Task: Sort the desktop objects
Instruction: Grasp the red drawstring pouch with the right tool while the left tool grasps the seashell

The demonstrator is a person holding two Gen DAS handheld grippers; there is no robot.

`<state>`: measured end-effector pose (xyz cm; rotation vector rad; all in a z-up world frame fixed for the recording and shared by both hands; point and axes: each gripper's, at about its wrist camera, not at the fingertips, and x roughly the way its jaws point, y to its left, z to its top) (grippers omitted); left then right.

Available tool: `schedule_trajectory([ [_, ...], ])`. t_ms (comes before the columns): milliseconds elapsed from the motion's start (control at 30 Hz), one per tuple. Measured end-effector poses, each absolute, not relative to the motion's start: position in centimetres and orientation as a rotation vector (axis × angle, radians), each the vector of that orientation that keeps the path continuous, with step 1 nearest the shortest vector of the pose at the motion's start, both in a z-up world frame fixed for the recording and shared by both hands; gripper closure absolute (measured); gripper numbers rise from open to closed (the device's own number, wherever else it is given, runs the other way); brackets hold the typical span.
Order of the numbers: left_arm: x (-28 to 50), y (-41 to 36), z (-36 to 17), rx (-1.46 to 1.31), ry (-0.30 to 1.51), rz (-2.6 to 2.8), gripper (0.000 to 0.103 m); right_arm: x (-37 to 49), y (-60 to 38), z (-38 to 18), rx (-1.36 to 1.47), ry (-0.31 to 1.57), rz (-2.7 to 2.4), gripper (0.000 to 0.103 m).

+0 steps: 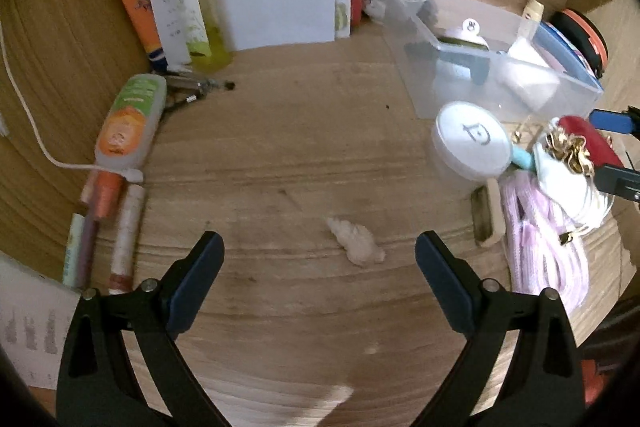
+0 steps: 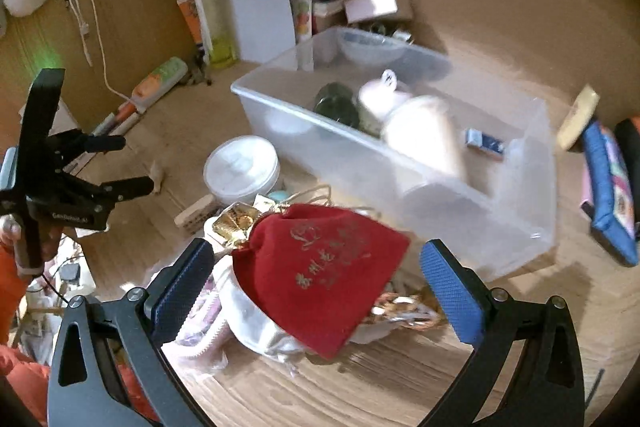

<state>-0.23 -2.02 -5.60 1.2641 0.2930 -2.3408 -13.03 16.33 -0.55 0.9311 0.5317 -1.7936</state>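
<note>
desk, wood grain, cluttered on both flanks. one clear bin stands at the right, holding a white bottle, a dark round item and a small blue box; contents partly blurred. one round white jar sits just before the bin's near corner. beside it lies a heap: one red pouch with gold lettering on top of white cloth, gold trinkets at its neck, a pink cord to the side.

left flank: two bottles, one yellow-green bottle upright against white paper, one orange-green tube lying flat, several pens beneath it, a white cable crossing them. one crumpled scrap lies alone on bare desk.

left gripper is held low over the bare desk, jaws wide apart, nothing between them; the scrap lies just ahead, nearer the right finger. in the right wrist view it shows at the left edge, level.

right gripper hangs over the heap, jaws spread, the red pouch between them, touching neither finger that can be made out.
</note>
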Motion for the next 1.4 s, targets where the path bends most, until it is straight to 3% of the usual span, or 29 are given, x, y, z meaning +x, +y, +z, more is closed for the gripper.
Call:
schedule_trajectory([
  [100, -0.2, -1.6, -5.8, 1.247, 0.250, -2.359, 0.009, -13.3, 15.8, -1.3, 0.955, 0.538, -1.788, 0.000],
  [200, -0.3, -1.5, -5.9, 1.253, 0.237, -2.372, 0.022, -13.5, 15.7, -1.5, 0.963, 0.517, -1.775, 0.003],
  [367, -0.6, -1.5, -6.0, 1.250, 0.212, -2.402, 0.031, -13.4, 15.6, -1.5, 0.966, 0.500, -1.748, 0.025],
  [600, -1.0, -1.9, -6.5, 1.243, 0.241, -2.422, 0.051, -13.0, 15.6, -1.2, 0.931, 0.518, -1.759, 0.040],
  [700, -1.1, -2.1, -6.5, 1.236, 0.266, -2.441, 0.059, -13.0, 15.8, -1.0, 0.914, 0.547, -1.781, 0.059],
  [867, -1.2, -1.5, -6.3, 1.225, 0.235, -2.460, 0.075, -13.5, 16.3, -1.0, 0.923, 0.530, -1.784, 0.069],
  [1000, -1.0, -1.1, -6.1, 1.218, 0.200, -2.455, 0.079, -13.7, 16.7, -0.8, 0.923, 0.510, -1.784, 0.072],
  [1033, -1.0, -1.1, -6.1, 1.217, 0.192, -2.452, 0.087, -13.8, 16.8, -0.8, 0.923, 0.510, -1.788, 0.073],
  [1400, -0.1, -1.5, -5.0, 1.151, 0.226, -2.478, 0.087, -14.5, 18.8, 0.0, 0.914, 0.480, -1.825, 0.079],
])
